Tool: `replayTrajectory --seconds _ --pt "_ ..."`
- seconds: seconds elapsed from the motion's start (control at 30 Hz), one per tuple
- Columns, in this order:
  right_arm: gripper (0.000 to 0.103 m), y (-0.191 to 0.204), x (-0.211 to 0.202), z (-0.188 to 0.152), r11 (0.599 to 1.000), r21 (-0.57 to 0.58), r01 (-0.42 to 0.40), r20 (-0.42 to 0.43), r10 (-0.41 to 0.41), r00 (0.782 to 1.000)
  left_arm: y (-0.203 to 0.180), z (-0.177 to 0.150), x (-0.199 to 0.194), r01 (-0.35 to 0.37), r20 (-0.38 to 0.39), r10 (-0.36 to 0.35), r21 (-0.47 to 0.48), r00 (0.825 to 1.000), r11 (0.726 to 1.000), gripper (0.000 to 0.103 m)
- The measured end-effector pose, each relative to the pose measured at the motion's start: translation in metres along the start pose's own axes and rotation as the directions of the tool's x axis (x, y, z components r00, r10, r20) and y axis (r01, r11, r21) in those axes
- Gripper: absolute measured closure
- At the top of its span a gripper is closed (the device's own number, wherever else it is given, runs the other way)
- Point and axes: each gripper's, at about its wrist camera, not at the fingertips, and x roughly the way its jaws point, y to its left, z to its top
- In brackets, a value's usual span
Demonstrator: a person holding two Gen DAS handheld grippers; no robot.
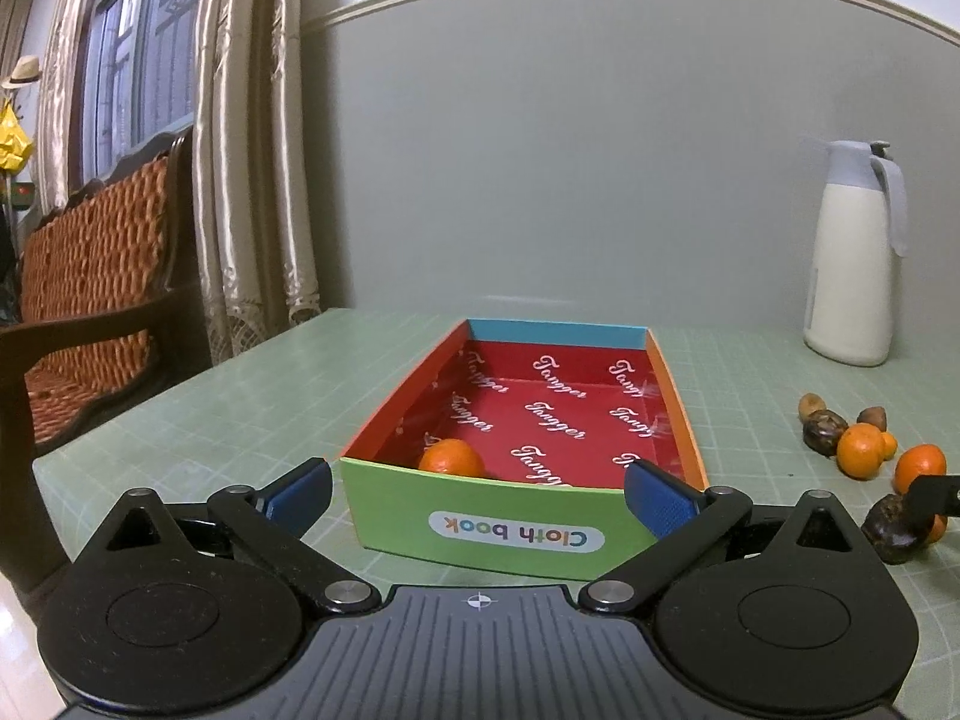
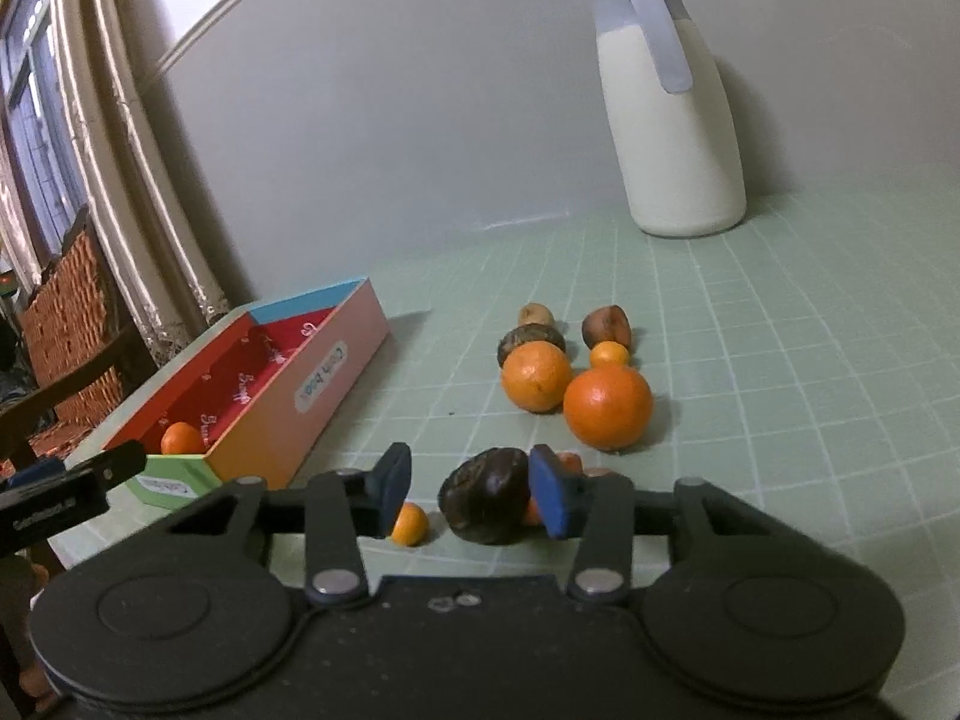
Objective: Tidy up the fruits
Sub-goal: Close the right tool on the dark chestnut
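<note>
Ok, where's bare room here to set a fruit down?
Most of the box floor is bare; only one orange sits in its near left corner. The mat between the box and the fruit pile is free. It is crowded around the pile, near the right gripper.

The orange [image 1: 451, 457] inside the box [image 1: 480, 531] is partly hidden behind the green near wall in the left wrist view. At the right edge of that frame, a dark fruit [image 1: 894, 531] is partly covered by a black finger tip. In the right wrist view, a small orange fruit [image 2: 410, 525] sits partly behind the left blue pad [image 2: 393, 489]; contact between the dark fruit [image 2: 486, 495] and either pad cannot be determined.
</note>
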Motion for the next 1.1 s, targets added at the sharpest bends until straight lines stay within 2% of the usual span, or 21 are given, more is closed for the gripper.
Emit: replayTrajectory --seconds 0.3,0.37,0.57,0.77,1.1 --pt "0.061 0.004 0.001 -0.006 1.000 0.008 -0.019 -0.019 0.019 1.000 -0.002 -0.001 0.002 0.002 -0.001 -0.002 0.008 1.000 1.000 0.000" --pt "0.061 0.004 0.005 -0.006 0.999 0.024 -0.043 -0.035 0.044 0.998 -0.003 -0.001 0.002 0.001 -0.001 -0.001 0.012 1.000 1.000 0.000" --pt "0.066 -0.006 0.021 -0.002 0.993 0.112 -0.029 -0.057 0.036 0.998 -0.004 -0.002 0.001 -0.003 -0.001 0.003 0.020 1.000 1.000 0.000" --pt "0.080 0.000 0.030 0.000 0.998 0.054 0.014 -0.048 -0.011 0.999 -0.003 -0.002 0.002 -0.006 -0.003 0.006 0.017 1.000 1.000 0.000" --pt "0.081 0.004 0.039 0.003 0.999 0.032 0.024 -0.060 -0.022 0.998 -0.001 -0.002 0.002 -0.017 -0.004 0.017 0.019 1.000 1.000 0.000"
